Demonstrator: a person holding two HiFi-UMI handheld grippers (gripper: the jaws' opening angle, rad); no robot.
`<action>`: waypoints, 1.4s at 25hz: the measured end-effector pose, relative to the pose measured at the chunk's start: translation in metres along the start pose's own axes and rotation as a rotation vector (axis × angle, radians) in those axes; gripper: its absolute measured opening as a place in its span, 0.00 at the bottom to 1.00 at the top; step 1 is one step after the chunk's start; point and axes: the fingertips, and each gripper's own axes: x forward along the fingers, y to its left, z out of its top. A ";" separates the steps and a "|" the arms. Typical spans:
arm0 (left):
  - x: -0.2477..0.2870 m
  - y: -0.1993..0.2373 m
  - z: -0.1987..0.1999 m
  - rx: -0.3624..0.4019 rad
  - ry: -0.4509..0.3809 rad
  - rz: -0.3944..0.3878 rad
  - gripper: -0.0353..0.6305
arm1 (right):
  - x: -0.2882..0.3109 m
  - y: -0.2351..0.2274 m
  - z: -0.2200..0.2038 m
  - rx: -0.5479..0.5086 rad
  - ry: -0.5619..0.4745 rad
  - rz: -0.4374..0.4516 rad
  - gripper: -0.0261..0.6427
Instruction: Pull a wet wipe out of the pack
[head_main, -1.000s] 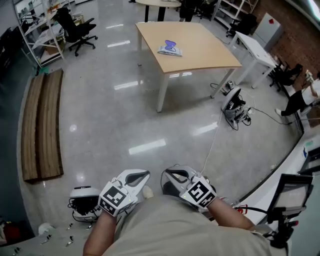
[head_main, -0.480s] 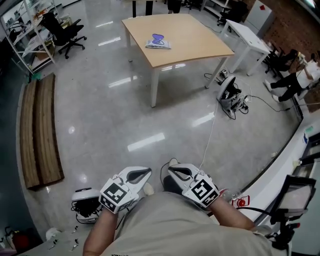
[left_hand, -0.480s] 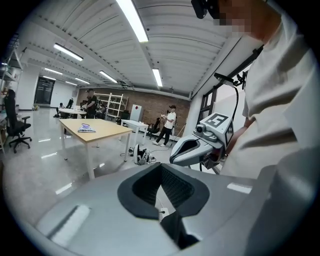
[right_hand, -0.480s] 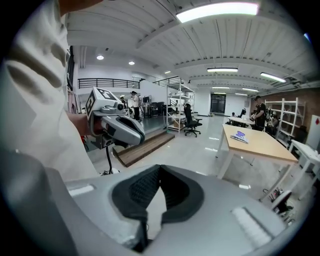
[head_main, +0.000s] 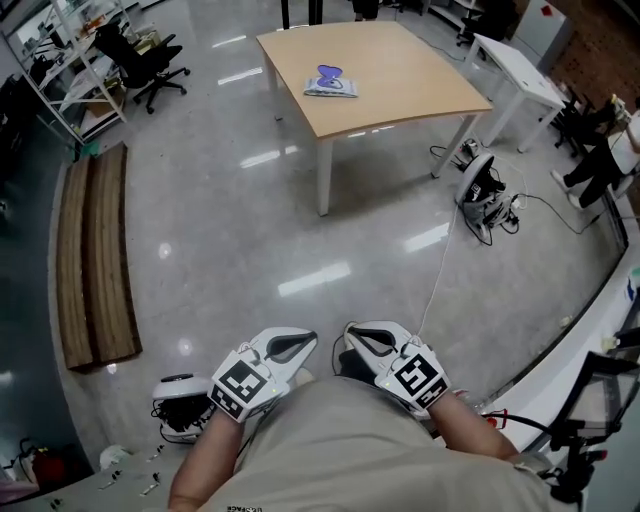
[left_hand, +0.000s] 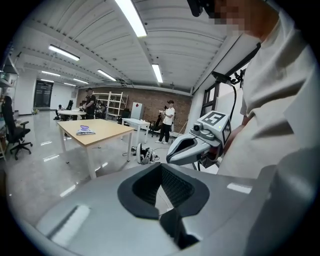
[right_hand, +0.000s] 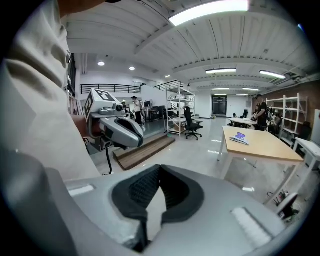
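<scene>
From the head view, we hold two grippers close to our body, the left gripper (head_main: 303, 342) and the right gripper (head_main: 352, 332). One wet wipe pack (head_main: 330, 84), flat and white with purple print, lies on the far bench (head_main: 420, 80). In the left gripper view we see its jaws together and empty. The right gripper view shows the same.

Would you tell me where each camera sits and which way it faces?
Head view: on head, looking steeply down at floor, table and pack; shows left gripper, right gripper, shirt.
Left gripper view: on left gripper, facing across its shut jaws at right gripper; shirt shows.
Right gripper view: on right gripper, facing left gripper past shut jaws; shirt shows.
Shared: all see table and pack.
</scene>
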 end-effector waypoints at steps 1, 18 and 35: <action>0.006 0.006 0.003 -0.003 0.005 0.008 0.06 | 0.002 -0.011 0.002 -0.005 -0.006 0.007 0.04; 0.173 0.087 0.092 -0.032 -0.016 0.108 0.06 | -0.016 -0.209 -0.011 -0.006 -0.042 0.056 0.04; 0.223 0.284 0.148 -0.004 -0.057 0.051 0.06 | 0.085 -0.350 0.057 0.020 -0.011 -0.051 0.04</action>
